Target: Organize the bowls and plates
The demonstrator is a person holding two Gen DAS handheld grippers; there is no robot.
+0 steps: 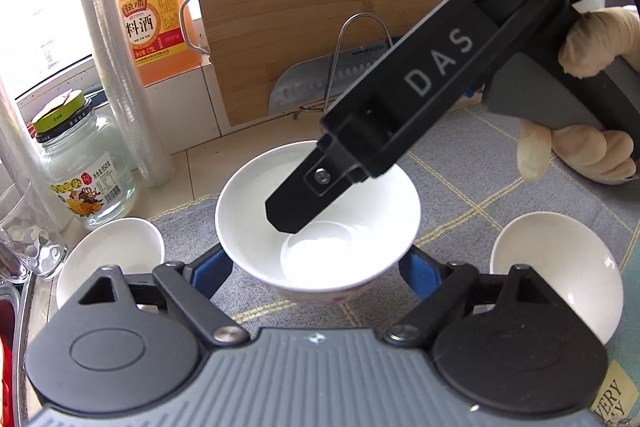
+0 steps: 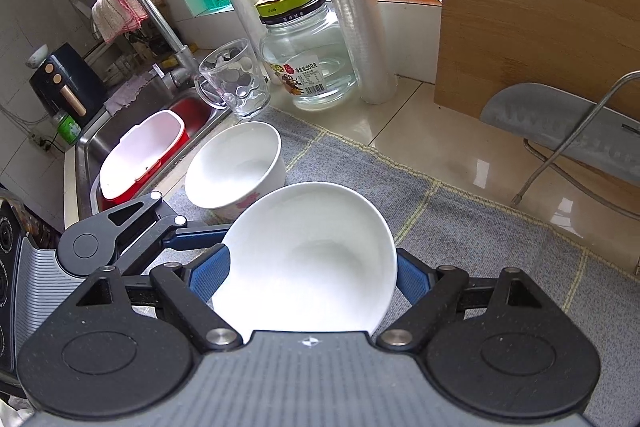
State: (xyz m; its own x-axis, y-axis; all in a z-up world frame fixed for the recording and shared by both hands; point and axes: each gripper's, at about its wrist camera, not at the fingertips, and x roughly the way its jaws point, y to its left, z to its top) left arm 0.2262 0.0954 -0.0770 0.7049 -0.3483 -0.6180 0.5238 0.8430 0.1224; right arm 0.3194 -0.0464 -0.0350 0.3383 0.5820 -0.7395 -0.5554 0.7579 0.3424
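In the left wrist view a white bowl (image 1: 340,187) with a pink pattern low on its outside sits between my left gripper's (image 1: 312,271) blue pads, which press its lower sides. The right gripper's black finger (image 1: 292,199) reaches in from the upper right over the bowl's inside. In the right wrist view a white bowl (image 2: 308,259), tilted toward the camera, sits between my right gripper's (image 2: 312,277) blue pads. They touch its rim on both sides. The left gripper's finger (image 2: 192,239) runs up to that bowl's left edge. I cannot tell whether both views show one bowl.
Two more white bowls (image 1: 112,255) (image 1: 560,267) rest on the grey checked mat (image 1: 500,187). A glass mug (image 2: 236,83), a jar (image 2: 308,59) and film rolls stand behind. A cutting board (image 1: 312,7) and a cleaver (image 1: 304,87) lean at the back. The sink (image 2: 92,147) holds a red-and-white tub.
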